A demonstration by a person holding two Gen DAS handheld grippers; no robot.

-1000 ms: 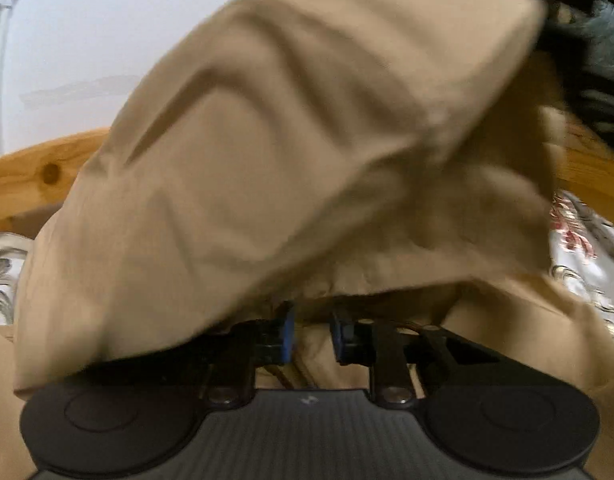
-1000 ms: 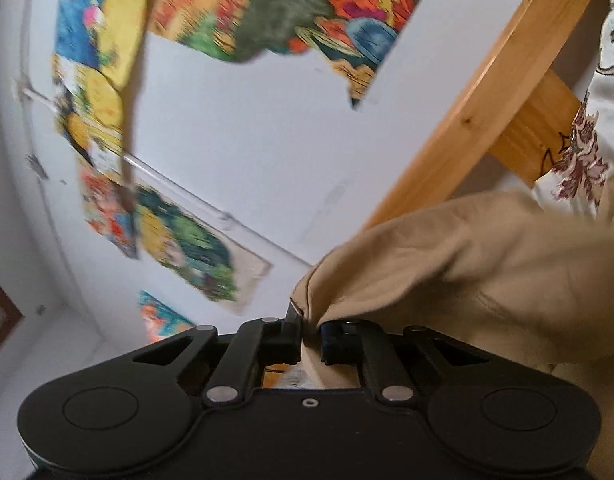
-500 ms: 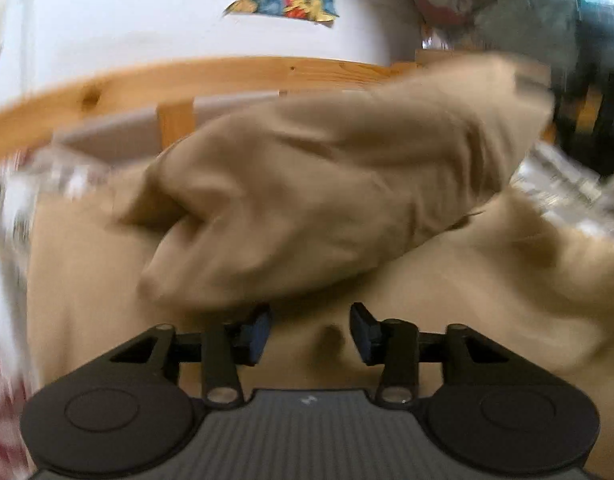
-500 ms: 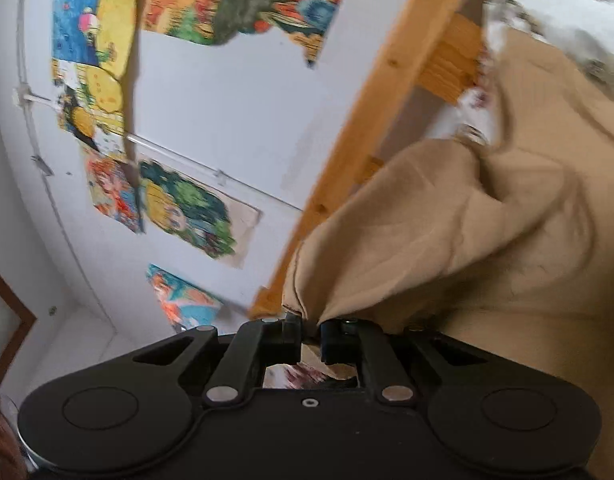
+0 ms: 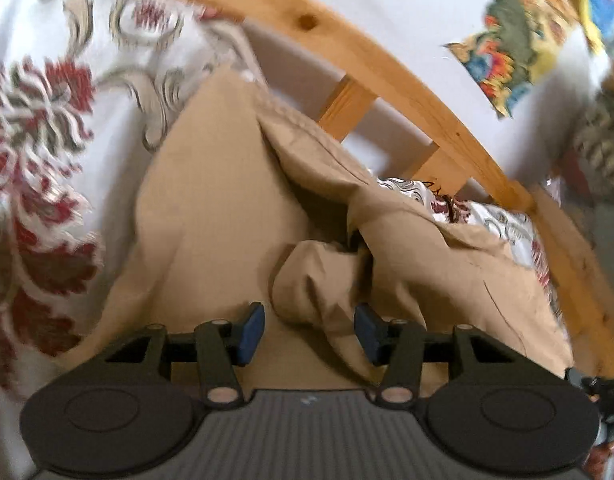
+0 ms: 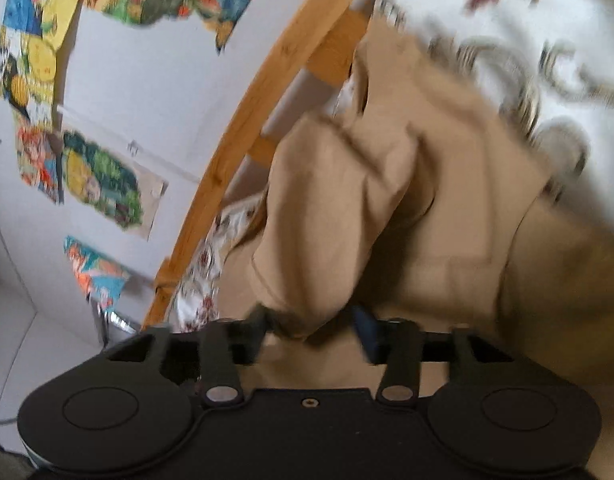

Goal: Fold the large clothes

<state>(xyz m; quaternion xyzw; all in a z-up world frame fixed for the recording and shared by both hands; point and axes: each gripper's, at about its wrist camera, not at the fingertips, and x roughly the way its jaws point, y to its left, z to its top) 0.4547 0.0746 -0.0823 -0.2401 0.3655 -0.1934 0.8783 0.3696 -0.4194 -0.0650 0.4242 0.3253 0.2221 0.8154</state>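
Note:
A large tan garment (image 5: 211, 216) lies rumpled on the patterned bedspread (image 5: 39, 120). In the left wrist view my left gripper (image 5: 309, 334) is open, its blue pads wide apart, with a loose fold of the tan cloth (image 5: 319, 288) lying between them. In the right wrist view the same tan garment (image 6: 387, 208) is bunched in front of my right gripper (image 6: 309, 334), which is open, with a hanging fold (image 6: 307, 280) sagging between the fingers. Neither gripper pinches the cloth.
A wooden bed rail (image 5: 387, 60) with slats runs behind the garment; it also shows in the right wrist view (image 6: 243, 120). A white wall with colourful posters (image 6: 103, 180) stands behind it. The white and red floral bedspread (image 6: 527, 32) spreads around the garment.
Both grippers have opened and let go of the tan garment. The cloth dropped from held-up to lying on the bed, and both cameras tilted down towards it.

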